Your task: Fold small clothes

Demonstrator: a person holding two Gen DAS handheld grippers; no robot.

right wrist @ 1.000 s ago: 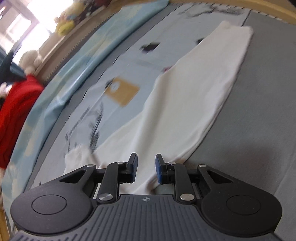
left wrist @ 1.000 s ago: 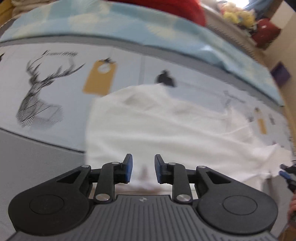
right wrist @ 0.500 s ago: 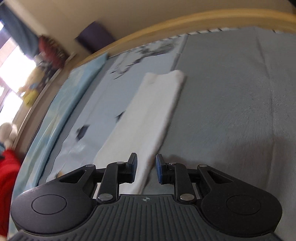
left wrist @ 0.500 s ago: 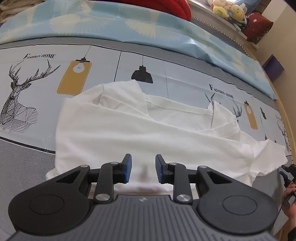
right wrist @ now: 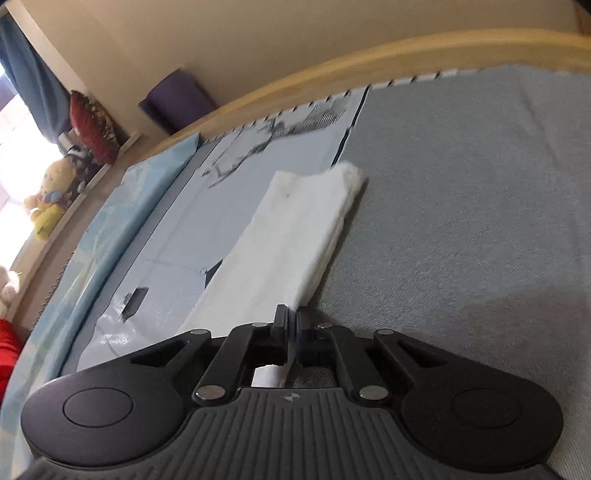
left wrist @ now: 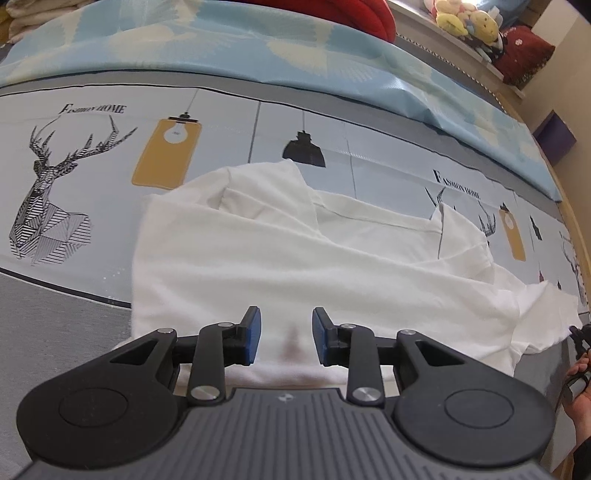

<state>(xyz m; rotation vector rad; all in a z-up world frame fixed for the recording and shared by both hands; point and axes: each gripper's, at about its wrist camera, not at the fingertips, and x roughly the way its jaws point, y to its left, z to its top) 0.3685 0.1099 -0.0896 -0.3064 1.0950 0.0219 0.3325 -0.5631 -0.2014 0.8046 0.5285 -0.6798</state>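
A white garment (left wrist: 314,266) lies spread on a printed bed sheet, its upper edge folded over in creases. My left gripper (left wrist: 286,334) is open, its blue pads hovering over the garment's near edge, holding nothing. In the right wrist view the garment (right wrist: 291,236) shows as a long white strip running away from me. My right gripper (right wrist: 292,325) is shut on the near edge of that strip. The right gripper's tip also shows at the far right of the left wrist view (left wrist: 578,334).
The sheet (left wrist: 74,155) has deer and lamp prints. A light blue blanket (left wrist: 258,48) and a red pillow (left wrist: 354,18) lie behind. Grey bed cover (right wrist: 461,221) is to the right, with a wooden bed rim (right wrist: 369,62). Plush toys (right wrist: 48,199) sit on a ledge.
My right gripper has closed on the garment's edge; it was open before. The left gripper stays open and has moved slightly nearer over the garment.
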